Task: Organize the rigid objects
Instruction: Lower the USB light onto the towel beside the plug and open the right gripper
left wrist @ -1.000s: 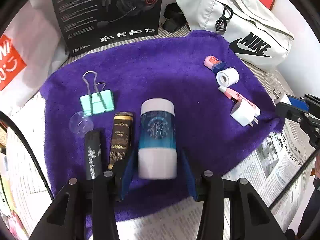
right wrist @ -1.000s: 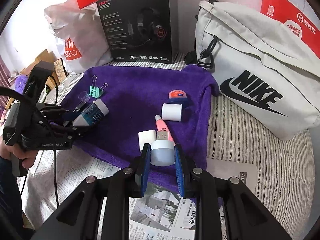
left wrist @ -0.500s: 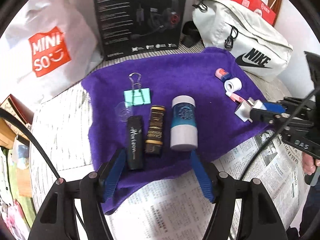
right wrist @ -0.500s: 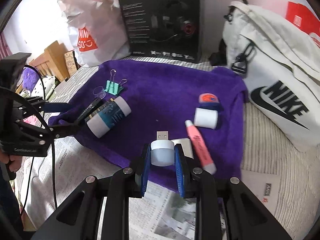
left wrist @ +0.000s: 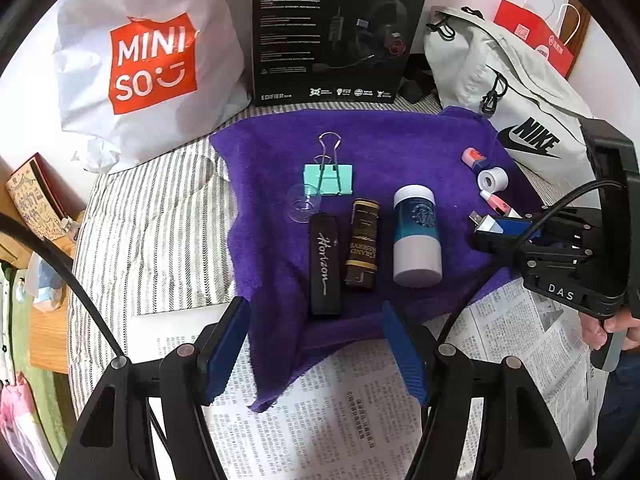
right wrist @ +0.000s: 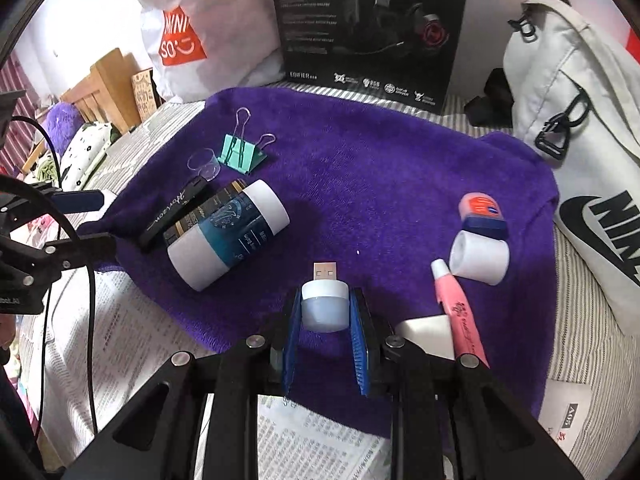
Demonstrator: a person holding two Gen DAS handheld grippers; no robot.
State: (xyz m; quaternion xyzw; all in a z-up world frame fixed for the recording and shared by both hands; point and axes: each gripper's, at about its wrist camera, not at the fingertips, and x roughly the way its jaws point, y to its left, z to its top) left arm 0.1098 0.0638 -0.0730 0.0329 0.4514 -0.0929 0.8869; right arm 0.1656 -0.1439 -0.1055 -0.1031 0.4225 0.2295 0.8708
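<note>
On a purple towel [left wrist: 384, 140] lie in a row a black Horizon bar [left wrist: 325, 264], a brown-gold lighter [left wrist: 362, 250] and a blue-white tube [left wrist: 416, 236], with a teal binder clip [left wrist: 329, 178] and a clear cap [left wrist: 301, 206] behind them. My left gripper [left wrist: 316, 342] is open and empty, just short of the towel's near edge. My right gripper [right wrist: 325, 318] is shut on a small white USB light [right wrist: 325, 300], held over the towel [right wrist: 380, 168] to the right of the tube [right wrist: 228, 232]. A pink pen [right wrist: 460, 312], a white roll [right wrist: 478, 258] and a pink-blue eraser [right wrist: 482, 214] lie at the right.
A black headset box [left wrist: 340, 28], a white Miniso bag [left wrist: 144, 60] and a grey Nike bag [left wrist: 516, 92] stand behind the towel. Newspaper [left wrist: 352, 420] covers the striped bedding in front. A white charger [right wrist: 426, 330] lies by the right gripper's finger.
My left gripper has let go of the blue-white tube, opened wide and pulled back. My right gripper has carried the USB light leftward over the towel, away from the charger.
</note>
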